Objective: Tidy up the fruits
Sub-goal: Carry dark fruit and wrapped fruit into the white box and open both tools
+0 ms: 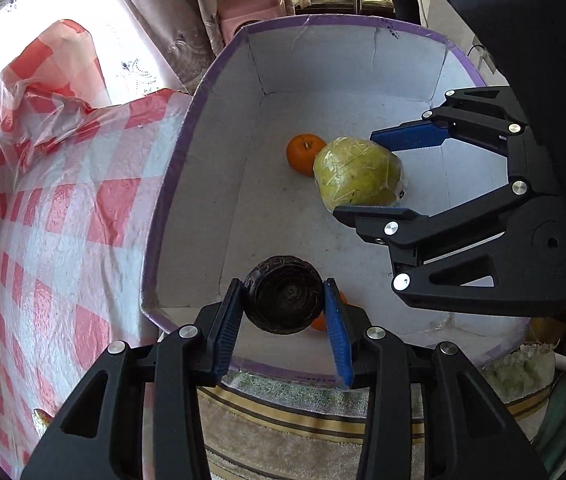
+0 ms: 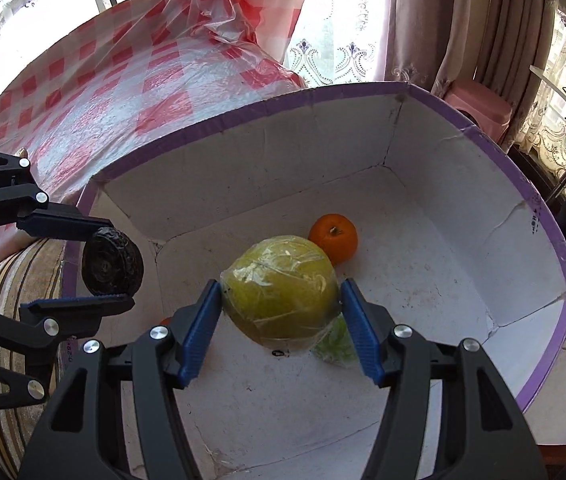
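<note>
Left gripper (image 1: 283,316): clamped on a dark, ridged round fruit (image 1: 283,300), pads pressed to both its sides, hanging over the near rim of the box.
Right gripper (image 2: 281,320): closed on a plastic-wrapped green-yellow fruit (image 2: 281,296), both blue pads against its sides, inside the box near its middle.
Box (image 2: 483,264): white card with purple-edged rim, open at the top, walls high all round.
Orange (image 2: 333,238): on the box floor toward the far wall, touching the wrapped fruit.
Second orange (image 1: 323,318): mostly hidden behind the dark fruit, near the box's near wall.
Green bagged item (image 2: 335,346): beneath the wrapped fruit, partly hidden.
Open room: bare box floor along the right wall and far corners.
Checked cloth (image 1: 63,220): red-and-white plastic, just beside the box's left wall.
</note>
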`<move>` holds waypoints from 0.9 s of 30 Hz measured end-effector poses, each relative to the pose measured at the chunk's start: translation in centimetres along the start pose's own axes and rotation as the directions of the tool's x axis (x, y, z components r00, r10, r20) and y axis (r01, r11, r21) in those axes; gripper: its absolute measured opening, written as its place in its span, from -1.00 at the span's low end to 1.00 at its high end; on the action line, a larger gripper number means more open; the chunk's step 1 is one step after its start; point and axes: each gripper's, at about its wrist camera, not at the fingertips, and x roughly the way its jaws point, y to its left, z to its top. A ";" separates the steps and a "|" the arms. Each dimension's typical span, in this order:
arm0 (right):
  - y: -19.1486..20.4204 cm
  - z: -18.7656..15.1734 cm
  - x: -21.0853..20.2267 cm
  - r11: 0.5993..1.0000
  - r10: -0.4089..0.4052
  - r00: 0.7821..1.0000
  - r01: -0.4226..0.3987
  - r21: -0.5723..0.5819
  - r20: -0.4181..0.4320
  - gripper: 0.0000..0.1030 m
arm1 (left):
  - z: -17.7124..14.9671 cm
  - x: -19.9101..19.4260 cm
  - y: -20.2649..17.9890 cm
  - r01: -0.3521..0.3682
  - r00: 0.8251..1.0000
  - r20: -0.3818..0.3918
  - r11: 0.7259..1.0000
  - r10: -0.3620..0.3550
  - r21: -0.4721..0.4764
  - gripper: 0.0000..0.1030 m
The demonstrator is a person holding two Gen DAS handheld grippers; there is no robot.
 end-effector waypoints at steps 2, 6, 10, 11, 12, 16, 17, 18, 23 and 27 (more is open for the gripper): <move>0.0 0.0 -0.1 1.000 -0.003 1.000 0.003 0.002 0.005 0.20 | -0.1 0.4 0.0 0.016 1.000 -0.017 1.000 -0.016 -0.006 -0.24; 0.3 0.2 -0.1 1.000 -0.012 1.000 0.012 -0.003 0.007 0.41 | -0.4 0.4 0.5 0.037 0.999 -0.012 0.999 -0.037 -0.022 0.09; 0.3 0.3 0.0 1.000 -0.016 1.000 0.016 -0.007 0.007 0.57 | -1.0 -0.4 1.1 0.032 0.999 0.003 0.999 -0.032 -0.037 0.16; 0.4 0.3 0.0 1.000 -0.016 1.000 0.016 -0.006 0.005 0.57 | -1.1 -0.5 1.4 0.029 1.000 0.007 0.999 -0.028 -0.041 0.16; 0.4 0.3 -0.1 1.000 -0.017 1.000 0.017 -0.004 0.007 0.57 | -1.2 -0.7 1.7 0.028 1.000 0.011 0.999 -0.027 -0.046 0.16; 0.4 0.4 -0.1 1.000 -0.018 1.000 0.018 -0.006 0.006 0.67 | -2.0 -1.6 2.9 0.022 0.999 0.029 0.997 -0.020 -0.071 0.16; 0.3 0.4 -0.1 1.000 -0.020 1.000 0.020 -0.006 0.007 0.69 | -2.3 -1.8 3.2 0.020 0.999 0.033 0.997 -0.018 -0.077 0.16; 0.3 0.4 -0.2 1.000 -0.019 1.000 0.019 -0.006 0.009 0.74 | -2.3 -2.2 3.3 0.015 0.999 0.037 0.996 -0.011 -0.085 0.16; 0.9 0.5 -0.7 1.000 -0.008 1.000 0.008 -0.015 0.017 0.78 | -3.6 -3.9 5.2 0.010 0.998 0.070 0.991 -0.001 -0.132 0.16; 1.7 1.0 -1.6 0.999 0.010 0.999 -0.009 -0.036 0.040 0.80 | -4.7 -5.4 6.1 0.005 0.994 0.108 0.985 0.014 -0.170 0.16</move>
